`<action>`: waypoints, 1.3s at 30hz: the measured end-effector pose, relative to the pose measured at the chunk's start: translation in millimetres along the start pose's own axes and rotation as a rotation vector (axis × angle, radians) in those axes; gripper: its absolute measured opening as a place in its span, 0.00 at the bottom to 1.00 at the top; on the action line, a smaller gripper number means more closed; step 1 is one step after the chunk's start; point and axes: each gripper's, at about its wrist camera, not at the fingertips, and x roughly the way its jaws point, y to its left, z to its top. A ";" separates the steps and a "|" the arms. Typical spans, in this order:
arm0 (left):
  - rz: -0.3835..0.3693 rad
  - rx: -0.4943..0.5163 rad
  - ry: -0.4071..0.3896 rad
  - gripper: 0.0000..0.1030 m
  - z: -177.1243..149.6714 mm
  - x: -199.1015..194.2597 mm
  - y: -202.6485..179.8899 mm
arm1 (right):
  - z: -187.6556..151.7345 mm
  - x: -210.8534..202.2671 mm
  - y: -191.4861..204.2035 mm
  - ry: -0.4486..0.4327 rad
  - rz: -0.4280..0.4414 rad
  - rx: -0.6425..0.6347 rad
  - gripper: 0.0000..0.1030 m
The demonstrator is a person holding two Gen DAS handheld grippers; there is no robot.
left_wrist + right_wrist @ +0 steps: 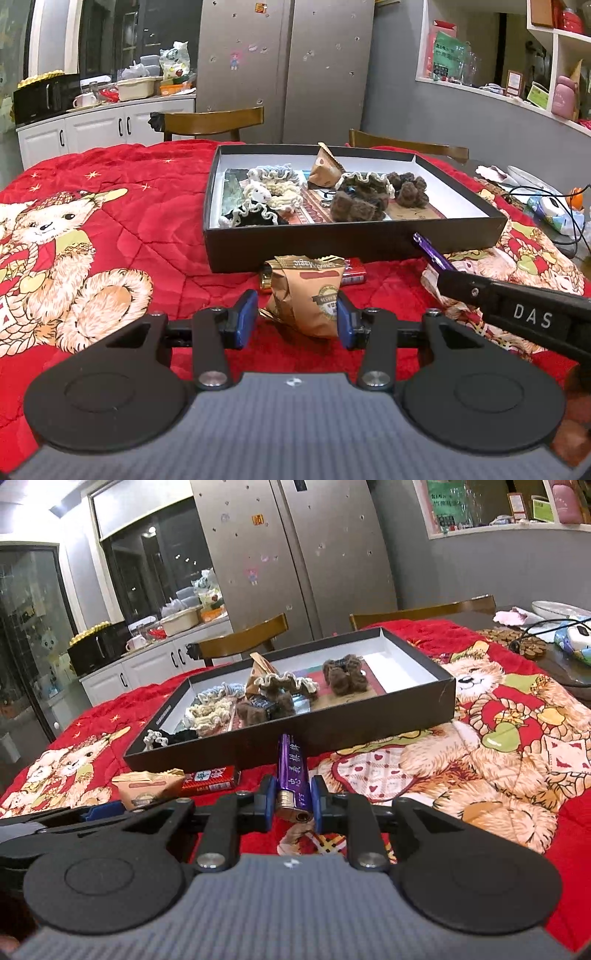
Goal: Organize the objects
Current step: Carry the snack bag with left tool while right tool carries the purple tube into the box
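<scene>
My left gripper (297,317) is closed on a brown snack packet (310,295), just in front of the black shallow box (351,240); its blue pads sit either side of the packet. That packet (147,786) also shows at lower left in the right wrist view. My right gripper (293,795) is shut on a purple lighter (291,768), which points toward the box's near wall (332,734). In the left wrist view the lighter (430,251) sticks out of the right gripper (448,275) close to the box's front right. A small red pack (354,275) lies on the cloth against the box.
The box holds several knitted scrunchies (273,192), brown fuzzy ones (410,188) and another brown packet (325,170). A red quilt with bears (110,206) covers the table. Two wooden chairs (214,120) stand behind. Cables and a tissue pack (554,210) lie at far right.
</scene>
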 end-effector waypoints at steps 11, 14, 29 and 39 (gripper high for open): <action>0.000 0.025 -0.051 0.48 -0.5 -7.1 -4.3 | 2.1 -14.5 2.6 -0.062 0.005 -0.001 0.22; 0.001 0.017 -0.072 0.48 -0.3 -11.8 -5.1 | 7.5 -18.9 -3.5 -0.057 0.047 0.054 0.22; -0.059 0.000 -0.178 0.48 58.4 -15.6 -42.3 | 75.9 -5.7 -68.0 -0.048 0.062 0.185 0.22; -0.070 -0.017 -0.113 0.48 104.5 44.8 -89.4 | 95.5 49.7 -92.3 0.013 0.035 0.215 0.22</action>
